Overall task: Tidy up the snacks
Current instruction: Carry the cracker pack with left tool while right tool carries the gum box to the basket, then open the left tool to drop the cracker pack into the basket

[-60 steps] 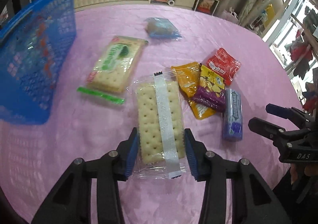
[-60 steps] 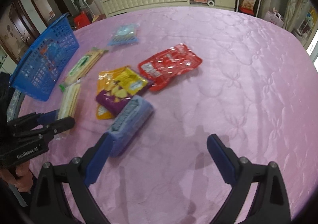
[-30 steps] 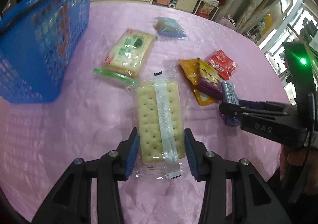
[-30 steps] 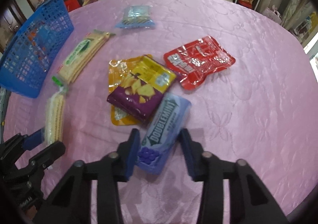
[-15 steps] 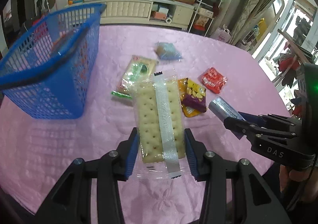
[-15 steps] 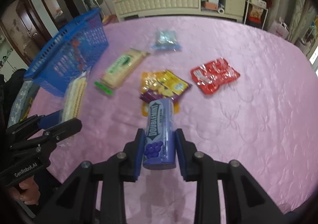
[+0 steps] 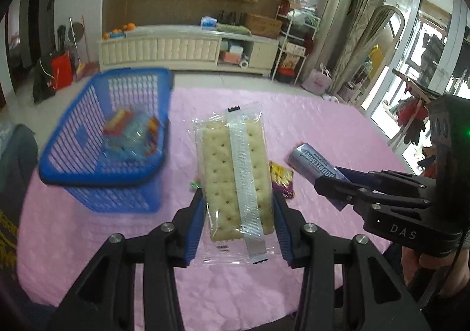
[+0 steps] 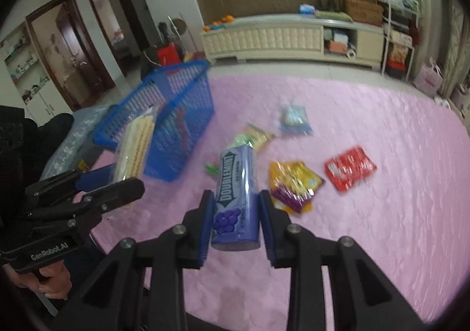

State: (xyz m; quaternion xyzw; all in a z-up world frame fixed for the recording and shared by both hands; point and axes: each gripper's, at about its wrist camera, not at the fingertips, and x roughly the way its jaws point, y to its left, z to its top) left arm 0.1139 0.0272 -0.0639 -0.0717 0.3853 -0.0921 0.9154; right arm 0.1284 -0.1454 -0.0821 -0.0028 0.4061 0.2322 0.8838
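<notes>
My left gripper is shut on a clear pack of crackers and holds it above the pink table, right of the blue basket. The pack also shows in the right wrist view, beside the basket. My right gripper is shut on a purple Doublemint gum pack, lifted above the table; it shows in the left wrist view at the right. The basket holds some colourful packets.
On the pink tablecloth lie a yellow-purple chip bag, a red packet, a green-labelled cracker pack and a light blue packet. A cabinet stands beyond the table.
Both grippers have risen well above the table with their packs. The left one has swung toward the basket, which now sits closer and shows its inside.
</notes>
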